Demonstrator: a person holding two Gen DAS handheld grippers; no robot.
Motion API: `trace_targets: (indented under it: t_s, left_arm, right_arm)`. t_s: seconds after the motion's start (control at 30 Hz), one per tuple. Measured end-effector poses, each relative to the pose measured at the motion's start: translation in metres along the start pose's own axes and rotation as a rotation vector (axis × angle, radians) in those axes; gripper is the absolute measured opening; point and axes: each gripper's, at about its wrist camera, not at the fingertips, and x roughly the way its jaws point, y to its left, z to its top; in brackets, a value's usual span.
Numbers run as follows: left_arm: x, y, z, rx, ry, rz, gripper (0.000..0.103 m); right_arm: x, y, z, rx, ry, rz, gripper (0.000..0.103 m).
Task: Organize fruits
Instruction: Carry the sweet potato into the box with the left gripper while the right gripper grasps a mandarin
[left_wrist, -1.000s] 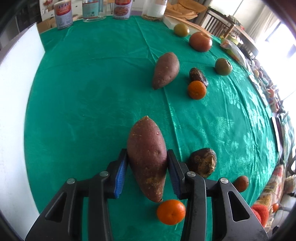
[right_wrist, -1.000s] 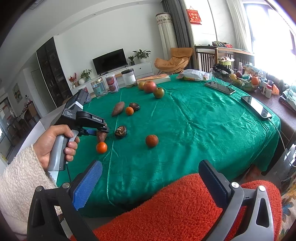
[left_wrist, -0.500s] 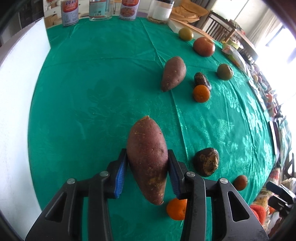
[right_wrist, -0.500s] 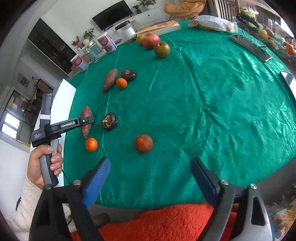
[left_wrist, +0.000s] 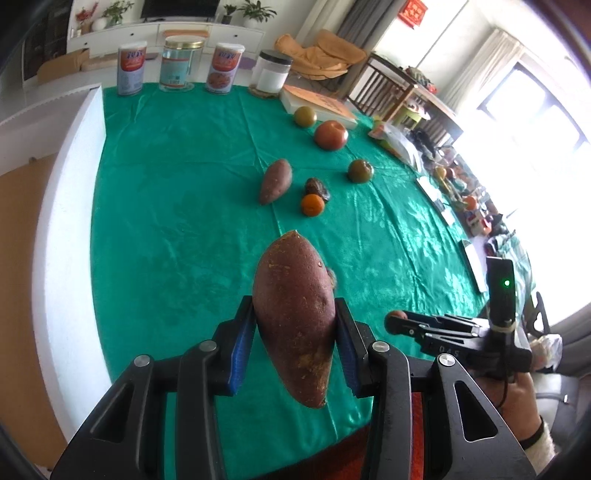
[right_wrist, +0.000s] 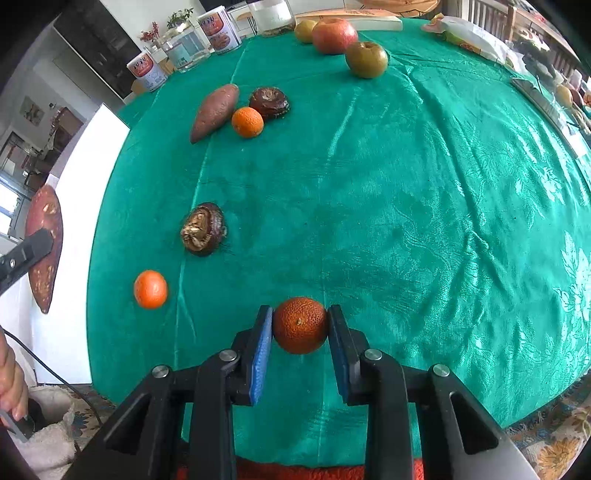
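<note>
- Two tools, each loaded. Right tool (right_wrist: 300, 326): its jaws, wide apart a second ago, have come in on the dark orange fruit (right_wrist: 300, 325); blue pads press both flanks. The fruit sits at the near edge of the tabletop (right_wrist: 424, 192), apparently not yet raised. Skin pebbled, dull, rust-toned; shape near round.
- Left tool (left_wrist: 295, 341): clamped across the middle of a sweet potato (left_wrist: 295, 317), which lay on the cloth a second ago and now hangs clear above it. Spindle shape, pointed both ends, purple-red skin with tan scabs.
- Meaning for the task, as a judgement: both picks are made; carrying and sorting come next.
- Near left, on the cloth: a bright, smooth tangerine (right_wrist: 150, 289); beyond it a dark brown, ridged, husk-like fruit (right_wrist: 203, 229).
- Mid distance: a second sweet potato (right_wrist: 214, 112), another tangerine (right_wrist: 247, 122) and a second dark husked fruit (right_wrist: 269, 102), clustered close together.
- Far edge: a green apple (right_wrist: 366, 59), a red apple (right_wrist: 334, 35), a yellow-green one (right_wrist: 304, 30); behind them, tins and jars.
- Cloth: glossy green damask, creased, leaf pattern woven in.
</note>
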Motion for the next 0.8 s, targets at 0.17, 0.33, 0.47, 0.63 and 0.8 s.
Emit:
trace_targets:
  t_s: [0.17,0.33,0.47,0.63,0.8]
  left_arm:
    - [-0.092,0.008,-0.036,0.006,-0.064,-0.078,0.042]
    - [-0.157,0.063,-0.062,-0.099,-0.136,0.036,0.042]
    - [-0.166,0.128,-0.079,-0.233,-0.145,0.204,0.042]
    - [-0.149,0.181,-0.097,-0.329,-0.118,0.339,0.042]
    - [-0.139,0.191,-0.104,-0.319,-0.105,0.398,0.043]
  right_arm:
    - [-0.051,0.063,-0.022,-0.071,-0.018,0.222,0.03]
    - [-0.053,0.172,-0.05,-0.214,0.014,0.429,0.03]
    - [-0.039,0.252,-0.057,-0.321,0.02,0.521,0.03]
    - [0.008,0.31,-0.057,-0.365,0.071,0.522,0.031]
    - [0.03,0.328,-0.058,-0.38,0.082,0.483,0.04]
